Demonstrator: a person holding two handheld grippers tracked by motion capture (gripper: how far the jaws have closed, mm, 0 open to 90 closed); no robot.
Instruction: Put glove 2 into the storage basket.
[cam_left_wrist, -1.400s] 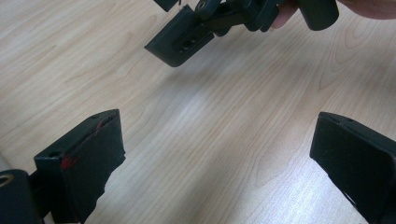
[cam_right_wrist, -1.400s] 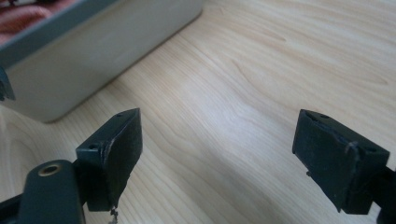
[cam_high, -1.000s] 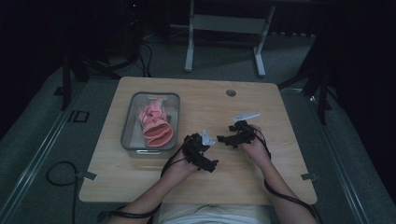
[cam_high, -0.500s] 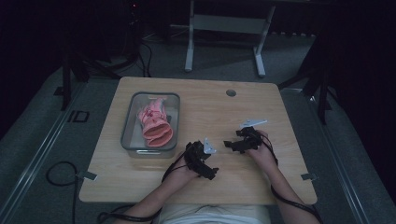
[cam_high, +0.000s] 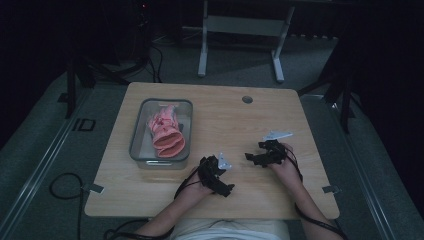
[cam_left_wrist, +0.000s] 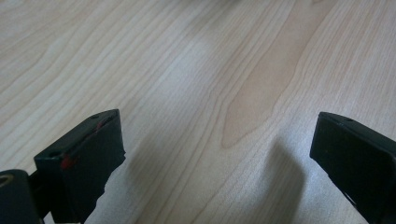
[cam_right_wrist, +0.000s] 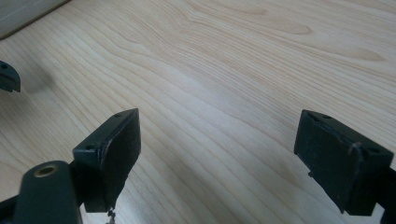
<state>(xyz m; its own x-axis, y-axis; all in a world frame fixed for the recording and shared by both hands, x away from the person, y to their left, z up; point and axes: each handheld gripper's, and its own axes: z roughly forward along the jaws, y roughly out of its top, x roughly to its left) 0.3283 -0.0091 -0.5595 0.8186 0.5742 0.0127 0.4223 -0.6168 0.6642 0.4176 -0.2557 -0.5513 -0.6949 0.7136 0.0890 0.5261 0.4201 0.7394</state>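
On the wooden table (cam_high: 225, 125) a clear rectangular container (cam_high: 137, 145) at the left holds a pink, ribbed soft object (cam_high: 166, 131). My left gripper (cam_high: 220, 167) rests low over the table's front middle, just right of the container; its jaws stand wide apart over bare wood (cam_left_wrist: 215, 140) with nothing between them. My right gripper (cam_high: 252, 156) sits a little to its right, pointing left, also open over bare wood (cam_right_wrist: 217, 140). A corner of the other gripper's jaw (cam_right_wrist: 8, 77) shows at the left edge of the right gripper view.
A round dark grommet (cam_high: 247, 99) sits in the table's far side. A white metal stand (cam_high: 240, 30) is on the floor behind the table. Cables (cam_high: 65, 192) trail on the floor at the left, and the person's forearms (cam_high: 305, 200) come in from the front edge.
Both grippers have drawn back toward the person and the front of the table; the right one has also shifted right. Their jaws stay apart and empty.
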